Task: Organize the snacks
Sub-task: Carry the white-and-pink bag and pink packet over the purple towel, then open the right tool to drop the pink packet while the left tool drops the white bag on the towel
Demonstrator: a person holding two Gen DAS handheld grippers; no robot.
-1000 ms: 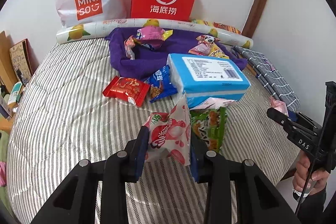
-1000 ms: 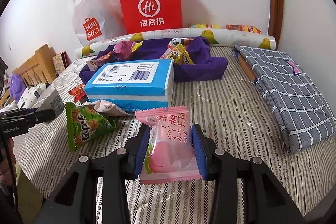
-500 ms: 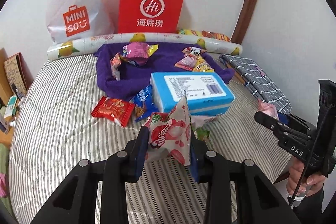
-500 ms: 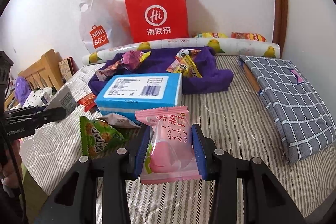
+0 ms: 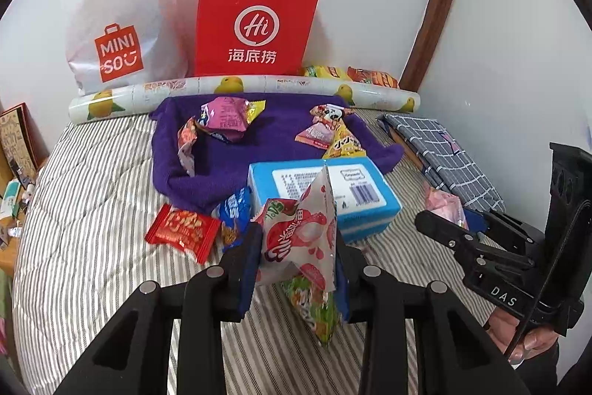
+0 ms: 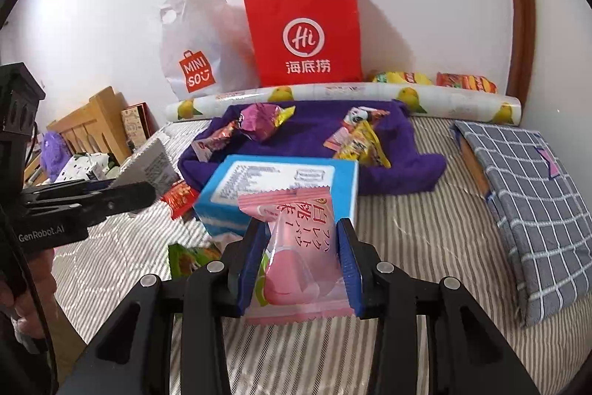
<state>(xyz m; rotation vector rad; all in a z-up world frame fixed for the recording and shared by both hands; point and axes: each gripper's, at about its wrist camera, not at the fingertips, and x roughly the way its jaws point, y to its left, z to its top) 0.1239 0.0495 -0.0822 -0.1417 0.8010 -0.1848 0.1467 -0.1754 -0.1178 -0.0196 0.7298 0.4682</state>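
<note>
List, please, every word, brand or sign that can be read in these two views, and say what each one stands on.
"MINISO": white plastic bag.
"Hi" and "海底捞": red paper bag.
"DAS": right gripper.
"GenRobot.AI": left gripper.
Too small or blurred: the label and barcode on the blue box, and the print on the pink packet, the red and white packet and the snacks on the purple cloth.
</note>
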